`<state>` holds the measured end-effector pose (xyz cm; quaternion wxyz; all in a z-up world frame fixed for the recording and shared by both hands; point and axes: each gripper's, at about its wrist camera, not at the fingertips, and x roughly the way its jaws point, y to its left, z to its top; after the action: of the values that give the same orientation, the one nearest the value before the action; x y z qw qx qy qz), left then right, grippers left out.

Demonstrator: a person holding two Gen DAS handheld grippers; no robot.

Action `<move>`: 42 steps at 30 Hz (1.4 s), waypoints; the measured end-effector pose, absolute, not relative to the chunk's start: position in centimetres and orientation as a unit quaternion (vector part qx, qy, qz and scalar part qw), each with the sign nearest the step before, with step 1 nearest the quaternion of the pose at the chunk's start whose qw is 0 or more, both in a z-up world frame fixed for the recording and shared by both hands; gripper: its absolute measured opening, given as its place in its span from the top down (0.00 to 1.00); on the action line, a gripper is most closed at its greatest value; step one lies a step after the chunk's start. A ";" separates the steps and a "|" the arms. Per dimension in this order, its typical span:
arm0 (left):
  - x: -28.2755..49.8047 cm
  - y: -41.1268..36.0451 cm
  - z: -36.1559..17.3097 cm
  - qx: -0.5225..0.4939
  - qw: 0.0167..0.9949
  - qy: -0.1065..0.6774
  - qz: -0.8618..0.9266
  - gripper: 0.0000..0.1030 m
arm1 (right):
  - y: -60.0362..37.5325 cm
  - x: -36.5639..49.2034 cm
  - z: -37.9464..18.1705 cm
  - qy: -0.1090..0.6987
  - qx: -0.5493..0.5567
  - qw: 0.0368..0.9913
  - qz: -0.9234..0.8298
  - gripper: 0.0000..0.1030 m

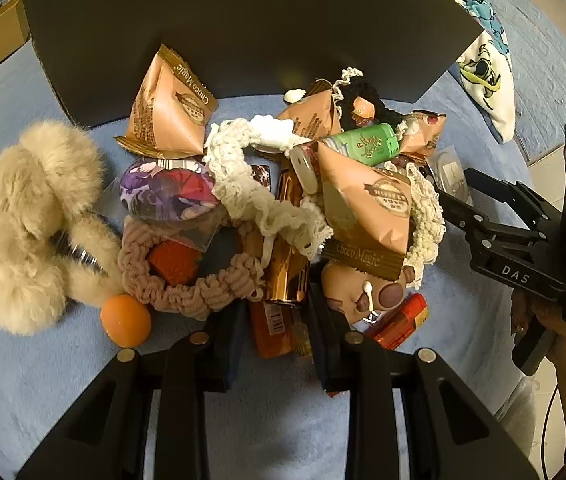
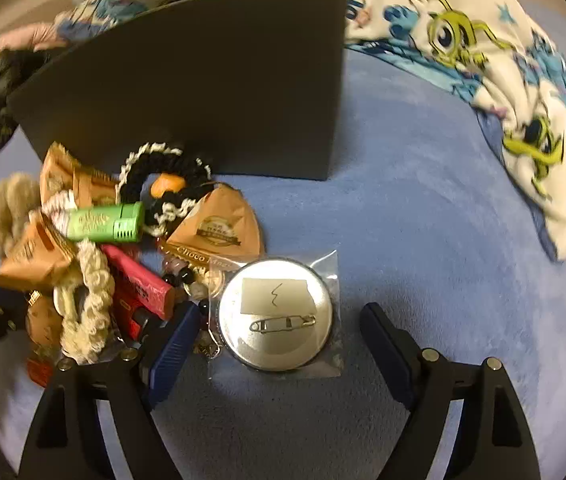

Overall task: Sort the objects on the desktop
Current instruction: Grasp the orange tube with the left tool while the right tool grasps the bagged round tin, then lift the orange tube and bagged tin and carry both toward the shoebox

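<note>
Your right hand-held gripper (image 2: 279, 330) stands wide open astride the bagged pin badge (image 2: 274, 314), empty: close squarely on it next. Your left hand-held gripper (image 1: 273, 318), narrowly parted, holds nothing at the pile's edge. The red lighter (image 2: 139, 286) crowds your left finger; the black board (image 2: 203, 80) stands beyond.

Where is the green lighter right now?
Left wrist view: the green lighter lies atop the pile's far right, between two Choco Magic packets; right wrist view: upper left.
</note>
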<state>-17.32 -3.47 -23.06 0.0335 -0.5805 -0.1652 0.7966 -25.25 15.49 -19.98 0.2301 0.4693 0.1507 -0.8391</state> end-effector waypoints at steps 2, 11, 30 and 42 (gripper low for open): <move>-17.4 -3.4 -23.0 -0.580 0.031 -0.163 0.798 0.71 | 15.5 -24.9 -19.9 0.147 0.467 0.233 -0.840 0.27; -17.4 -3.4 -22.6 -0.573 0.023 -0.167 0.802 0.76 | 16.1 -24.4 -19.5 0.120 0.471 0.243 -0.840 0.39; -14.5 -4.0 -20.6 -0.574 0.017 -0.162 0.803 0.88 | 18.0 -20.5 -17.4 0.085 0.468 0.247 -0.844 0.39; -10.8 -4.9 -19.8 -0.578 0.010 -0.161 0.800 0.89 | 17.7 -18.1 -15.9 0.079 0.459 0.257 -0.847 0.39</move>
<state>-10.84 -4.89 -19.79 0.0100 -0.5783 -0.1606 0.7998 -18.14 17.74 -15.88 0.2570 0.4591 0.0795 -0.8467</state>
